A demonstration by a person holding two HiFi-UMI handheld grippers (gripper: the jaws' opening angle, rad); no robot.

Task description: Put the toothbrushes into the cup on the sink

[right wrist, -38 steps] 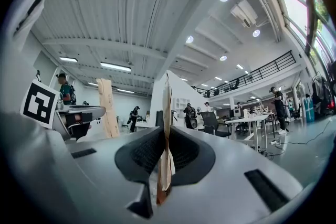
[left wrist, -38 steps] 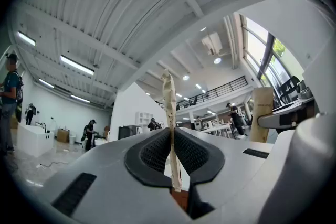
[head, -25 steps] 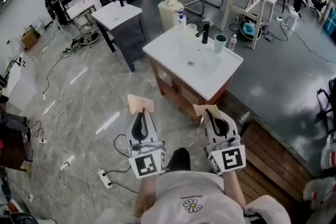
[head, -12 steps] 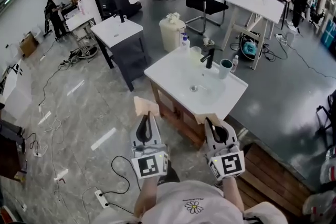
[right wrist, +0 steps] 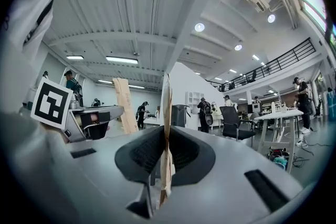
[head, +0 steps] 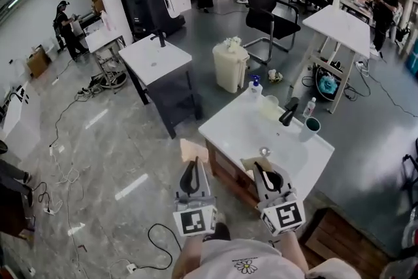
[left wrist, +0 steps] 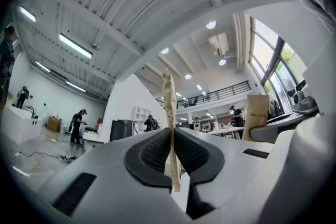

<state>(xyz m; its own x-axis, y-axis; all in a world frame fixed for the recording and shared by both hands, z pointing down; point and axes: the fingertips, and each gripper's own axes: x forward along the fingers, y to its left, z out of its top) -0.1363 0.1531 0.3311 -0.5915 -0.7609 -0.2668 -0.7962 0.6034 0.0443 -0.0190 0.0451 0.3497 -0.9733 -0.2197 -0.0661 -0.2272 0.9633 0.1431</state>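
My left claw (left wrist: 171,153) and right claw (right wrist: 165,157) each pinch a flat paper toothbrush pack (left wrist: 169,107) by its lower end, likely light and bendy

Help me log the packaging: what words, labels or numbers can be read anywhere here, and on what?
"HIGH-END" (small, so only roughly): on the brown paper packet shut in the right gripper, seen in the left gripper view.
Print above the flower on the person's shirt: too small to read.
Marker cubes: square patterns only, no letters.
Pump bottle: label unreadable.
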